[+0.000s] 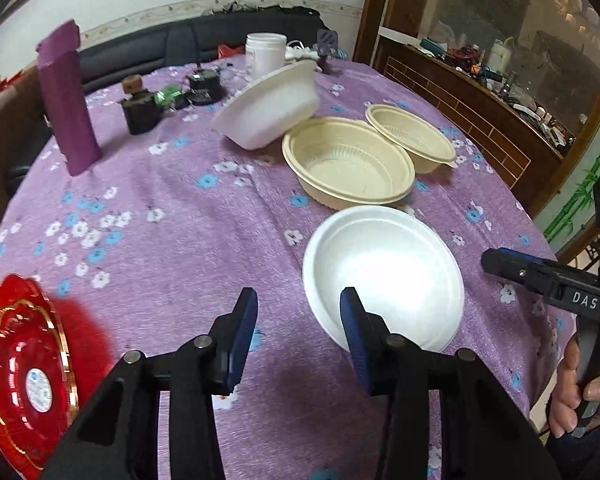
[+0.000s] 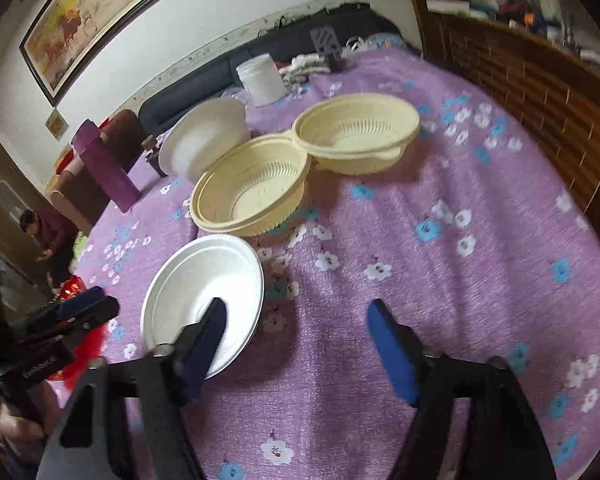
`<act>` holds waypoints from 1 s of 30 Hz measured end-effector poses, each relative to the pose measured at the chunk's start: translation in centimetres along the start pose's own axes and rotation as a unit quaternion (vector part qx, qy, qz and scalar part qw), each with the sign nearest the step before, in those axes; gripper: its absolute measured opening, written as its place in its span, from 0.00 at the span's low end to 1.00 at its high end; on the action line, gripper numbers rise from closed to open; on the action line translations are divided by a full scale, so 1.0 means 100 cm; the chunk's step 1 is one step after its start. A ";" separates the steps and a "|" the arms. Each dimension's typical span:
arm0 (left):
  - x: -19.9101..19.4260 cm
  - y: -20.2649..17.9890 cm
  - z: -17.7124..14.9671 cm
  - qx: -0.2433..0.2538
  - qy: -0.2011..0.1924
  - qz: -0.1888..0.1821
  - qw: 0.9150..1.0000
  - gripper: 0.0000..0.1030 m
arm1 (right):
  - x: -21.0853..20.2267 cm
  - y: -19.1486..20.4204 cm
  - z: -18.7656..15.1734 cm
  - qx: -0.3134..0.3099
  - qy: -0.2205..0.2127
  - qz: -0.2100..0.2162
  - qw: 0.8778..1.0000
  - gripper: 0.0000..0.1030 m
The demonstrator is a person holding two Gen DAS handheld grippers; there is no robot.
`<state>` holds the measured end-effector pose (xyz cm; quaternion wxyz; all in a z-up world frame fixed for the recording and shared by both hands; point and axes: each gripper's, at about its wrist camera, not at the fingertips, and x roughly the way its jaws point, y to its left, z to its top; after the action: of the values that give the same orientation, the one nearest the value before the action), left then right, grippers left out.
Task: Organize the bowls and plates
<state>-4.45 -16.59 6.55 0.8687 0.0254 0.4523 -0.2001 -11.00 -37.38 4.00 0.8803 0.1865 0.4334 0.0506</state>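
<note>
While both jaws stand released, white bowl (image 1: 384, 276) between grippers, bare cloth (image 2: 440, 272) rightward.

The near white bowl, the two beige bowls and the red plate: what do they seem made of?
Near white bowl: probably foam or paper pulp, matte, soft sheen.
Beige bowls: likely thin moulded plastic, ribbed walls.
Red plate: apparently glossy translucent plastic, gold rim.

The surface (image 1: 172, 216) wears a purple cloth strewn with white and blue flowers. Two bowls are white: the near one (image 1: 384, 280) and the tilted far one (image 1: 268, 108). Two ribbed bowls (image 1: 348, 160) (image 1: 412, 136) are cream. The plate (image 1: 24, 380) is red with a gold rim and what seems a pale sticker. The upright box (image 1: 66, 96) is plum purple.
</note>
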 end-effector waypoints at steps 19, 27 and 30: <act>0.035 -0.014 -0.004 0.028 0.010 -0.004 1.000 0.16 | 0.033 0.035 -0.009 -0.056 0.020 0.008 0.998 0.17; 0.029 -0.012 -0.011 0.032 0.001 0.001 0.999 0.16 | 0.031 0.047 -0.012 -0.077 0.008 -0.021 0.997 0.16; 0.024 -0.011 -0.015 0.037 -0.009 0.012 0.999 0.16 | 0.030 0.054 -0.012 -0.092 0.003 -0.032 0.995 0.16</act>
<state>-4.74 -18.06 3.91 0.8733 0.0610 0.4369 -0.2066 -9.71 -31.26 3.08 0.8934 0.0904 0.4357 0.0625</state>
